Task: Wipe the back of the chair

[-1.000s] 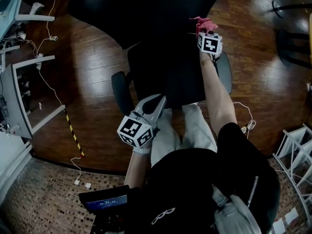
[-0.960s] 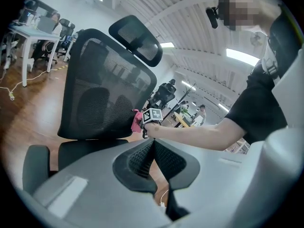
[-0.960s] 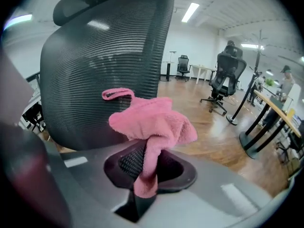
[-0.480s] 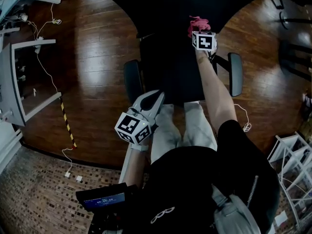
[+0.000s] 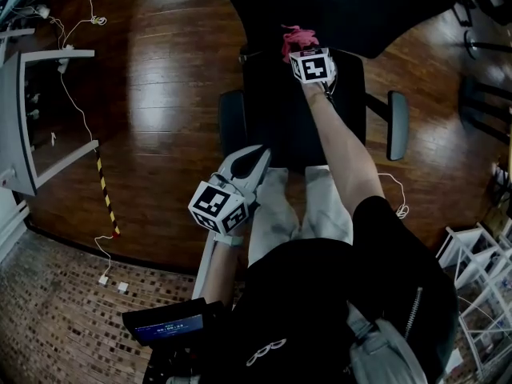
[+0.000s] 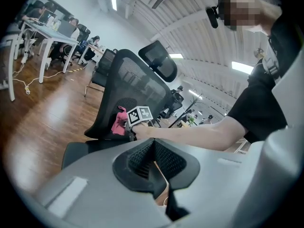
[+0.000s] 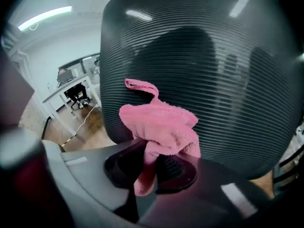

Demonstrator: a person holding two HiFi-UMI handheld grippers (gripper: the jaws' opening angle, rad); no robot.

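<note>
A black office chair stands in front of me, its seat [image 5: 276, 110] below the right arm and its mesh back [image 7: 213, 80] filling the right gripper view. A pink cloth [image 7: 161, 122] is bunched between the right gripper's jaws and lies against the lower mesh. In the head view the right gripper [image 5: 302, 48] is shut on the pink cloth [image 5: 298, 37] at the foot of the chair back [image 5: 336, 6]. The left gripper [image 5: 258, 157] hangs over my lap, shut and holding nothing. The left gripper view shows its jaws [image 6: 153, 163] together, the cloth [image 6: 118, 123] and the headrest [image 6: 159, 61].
The chair's armrests [image 5: 398, 122] stick out on both sides. White desks [image 5: 24, 126] and loose cables [image 5: 76, 110] lie on the wooden floor at left, with striped tape [image 5: 106, 194]. A white rack [image 5: 480, 270] stands at lower right. People sit at far desks [image 6: 47, 27].
The right gripper has carried the pink cloth leftwards along the base of the chair back. The view has shifted with the chair. The left gripper has hardly moved.
</note>
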